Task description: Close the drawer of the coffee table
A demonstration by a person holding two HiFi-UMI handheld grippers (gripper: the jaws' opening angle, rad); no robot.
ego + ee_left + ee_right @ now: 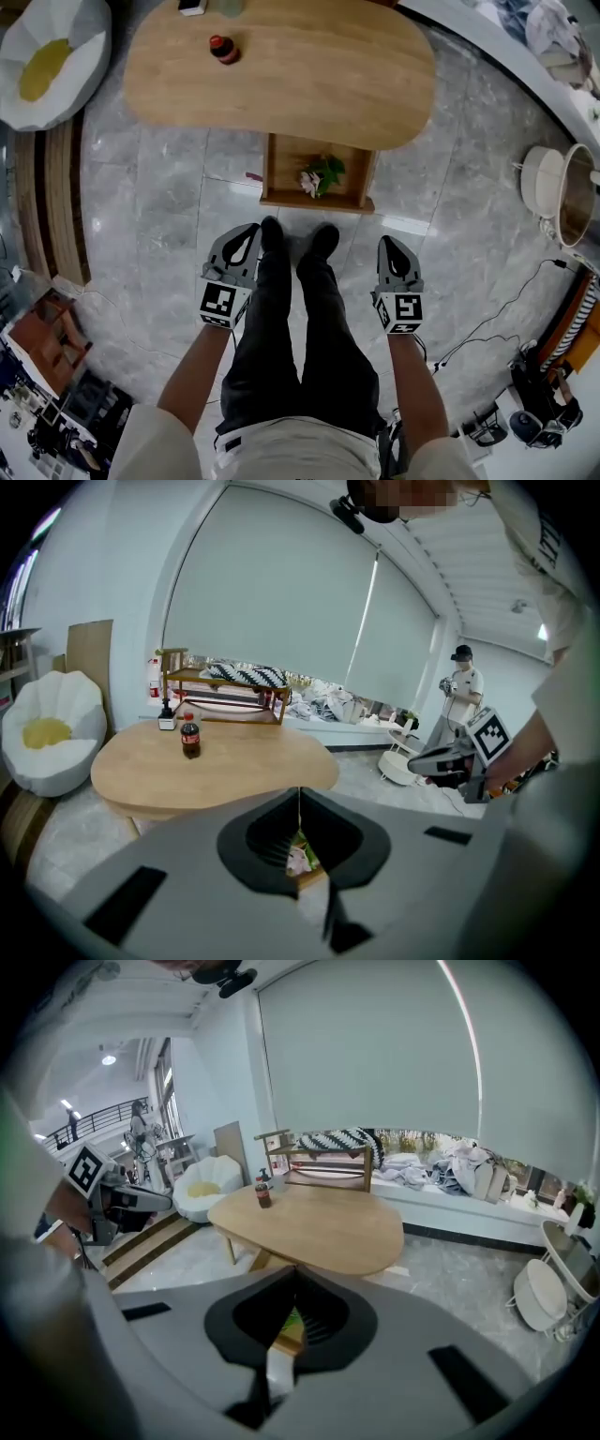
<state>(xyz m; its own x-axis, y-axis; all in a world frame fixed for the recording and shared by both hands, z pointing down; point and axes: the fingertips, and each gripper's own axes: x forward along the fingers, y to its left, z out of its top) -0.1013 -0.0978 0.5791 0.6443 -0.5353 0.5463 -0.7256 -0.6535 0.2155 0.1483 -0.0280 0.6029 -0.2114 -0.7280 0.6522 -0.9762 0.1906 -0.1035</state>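
An oval wooden coffee table (281, 70) stands ahead, and its wooden drawer (317, 200) is pulled out toward me. Inside the drawer lies a small bunch of green and pink flowers (321, 175). My left gripper (246, 232) hangs shut and holds nothing, a little in front of the drawer's left corner. My right gripper (391, 246) is shut and holds nothing, just right of the drawer front. In the left gripper view the table (211, 766) and a glimpse of the flowers (301, 857) show past the shut jaws. The right gripper view shows the table (314, 1224) too.
A cola bottle (223, 49) stands on the tabletop. A white cushioned seat (52, 56) with a yellow pillow sits far left, beside a wooden step (58, 202). A white side table (561, 192) and cables (497, 314) lie to the right. My legs (295, 319) stand between the grippers.
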